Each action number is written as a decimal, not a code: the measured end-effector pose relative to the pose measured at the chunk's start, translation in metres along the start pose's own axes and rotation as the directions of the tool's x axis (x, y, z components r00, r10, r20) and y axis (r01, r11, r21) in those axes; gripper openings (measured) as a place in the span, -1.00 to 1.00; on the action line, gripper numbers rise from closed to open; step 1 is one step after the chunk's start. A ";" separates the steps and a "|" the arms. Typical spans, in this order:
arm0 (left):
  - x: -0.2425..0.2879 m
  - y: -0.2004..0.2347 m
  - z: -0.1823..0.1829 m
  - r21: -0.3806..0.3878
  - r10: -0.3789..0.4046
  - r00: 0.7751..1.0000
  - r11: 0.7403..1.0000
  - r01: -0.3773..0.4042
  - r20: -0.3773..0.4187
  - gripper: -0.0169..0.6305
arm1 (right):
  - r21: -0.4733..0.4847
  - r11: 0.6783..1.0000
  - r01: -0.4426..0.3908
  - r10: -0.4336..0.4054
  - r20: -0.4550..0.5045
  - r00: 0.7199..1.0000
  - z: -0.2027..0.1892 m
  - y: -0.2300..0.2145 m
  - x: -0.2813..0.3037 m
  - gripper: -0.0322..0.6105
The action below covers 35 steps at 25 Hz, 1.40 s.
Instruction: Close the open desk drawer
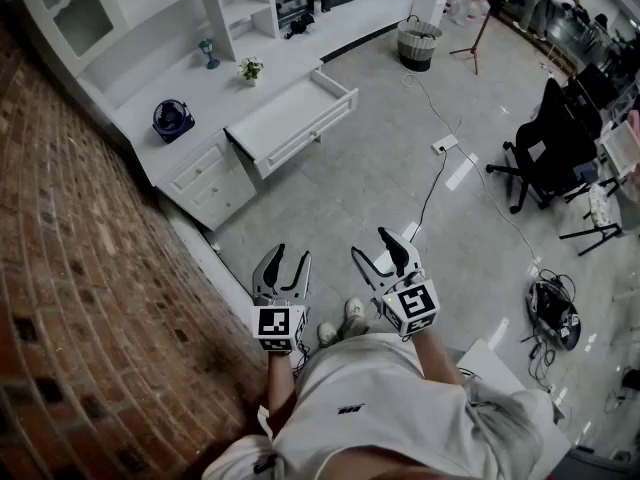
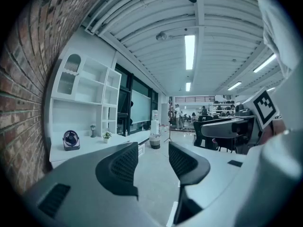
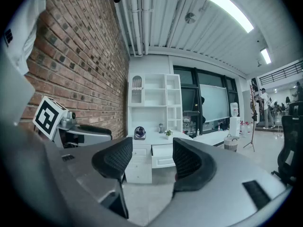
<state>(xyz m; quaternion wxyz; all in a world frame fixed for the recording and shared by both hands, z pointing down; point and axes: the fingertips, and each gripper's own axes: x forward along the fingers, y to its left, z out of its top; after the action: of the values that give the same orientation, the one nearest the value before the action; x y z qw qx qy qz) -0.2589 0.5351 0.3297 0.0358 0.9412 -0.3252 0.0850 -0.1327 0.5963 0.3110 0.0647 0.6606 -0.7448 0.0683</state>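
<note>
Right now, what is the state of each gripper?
Left gripper: jaws open, holding nothing.
Right gripper: jaws open, holding nothing.

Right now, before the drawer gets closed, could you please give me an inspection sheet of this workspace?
Surface: white desk top, few items on it.
Job's things: desk drawer pulled out, looks empty.
Clutter: small fan and potted plant on the desk.
Grippers: left gripper and right gripper open, empty, well short of the drawer.
Cables: white cable across the floor to a power strip.
Surroundings: brick wall, office chair, basket.
</note>
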 end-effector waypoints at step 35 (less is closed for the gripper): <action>0.167 0.033 0.005 -0.007 0.071 0.995 0.997 -0.072 -0.075 -0.35 | 0.084 0.996 -0.011 0.015 -0.047 0.999 -0.002 -0.137 0.123 -0.12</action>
<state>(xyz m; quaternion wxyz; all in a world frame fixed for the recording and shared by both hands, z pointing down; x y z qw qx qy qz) -0.1495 0.4075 0.3556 0.0492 0.9249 -0.3575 0.1199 -0.0116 0.4606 0.3386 0.0545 0.6560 -0.7439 0.1156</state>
